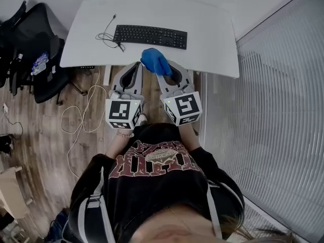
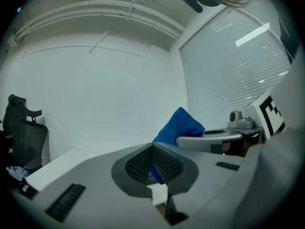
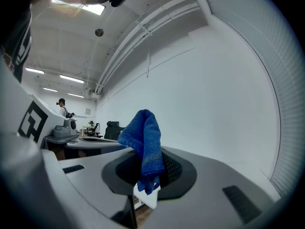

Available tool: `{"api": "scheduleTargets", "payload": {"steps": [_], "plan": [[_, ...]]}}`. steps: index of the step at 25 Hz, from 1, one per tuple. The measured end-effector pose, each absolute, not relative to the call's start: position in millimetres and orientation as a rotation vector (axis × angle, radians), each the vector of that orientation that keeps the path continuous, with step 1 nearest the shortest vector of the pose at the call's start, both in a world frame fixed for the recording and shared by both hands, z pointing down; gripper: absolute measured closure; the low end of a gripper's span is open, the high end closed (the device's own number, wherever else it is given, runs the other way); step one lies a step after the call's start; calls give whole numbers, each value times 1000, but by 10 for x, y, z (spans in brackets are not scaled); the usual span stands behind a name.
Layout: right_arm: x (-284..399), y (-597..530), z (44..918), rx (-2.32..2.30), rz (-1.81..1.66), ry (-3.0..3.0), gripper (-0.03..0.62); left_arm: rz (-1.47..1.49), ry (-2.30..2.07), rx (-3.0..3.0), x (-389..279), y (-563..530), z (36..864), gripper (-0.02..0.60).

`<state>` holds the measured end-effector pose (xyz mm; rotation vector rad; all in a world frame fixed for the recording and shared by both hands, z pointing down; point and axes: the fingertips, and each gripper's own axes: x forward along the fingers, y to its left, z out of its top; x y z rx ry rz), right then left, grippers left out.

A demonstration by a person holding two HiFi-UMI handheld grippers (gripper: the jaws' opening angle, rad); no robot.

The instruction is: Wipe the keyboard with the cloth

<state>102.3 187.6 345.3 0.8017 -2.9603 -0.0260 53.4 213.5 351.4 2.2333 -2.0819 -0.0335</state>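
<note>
Clamping blue cloth [image 3: 145,132] tight, right gripper [image 3: 155,162] fingers; left gripper [image 2: 153,149] fingers together, empty, before keyboard [image 1: 150,36]

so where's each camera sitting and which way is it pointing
Head view: on the person's head, facing steeply down at the white desk and keyboard; their black shirt and both grippers show.
Left gripper view: on the left gripper, looking along its closed, empty jaws toward a white wall.
Right gripper view: on the right gripper, looking along jaws clamped on the blue cloth.
Shared: the cloth appears in all three; each gripper view catches the other gripper to one side.
</note>
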Motion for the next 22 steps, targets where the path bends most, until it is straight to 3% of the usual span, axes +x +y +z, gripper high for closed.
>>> {"api": "scheduleTargets", "payload": {"steps": [10, 22], "plan": [[526, 1538, 3548, 842, 0, -2921, 530, -30, -2047, 2243, -9, 1776, 3585, 548], [271, 887, 3521, 773, -8, -2927, 530, -42, -2073, 2197, -206, 1148, 3594, 548]]}}
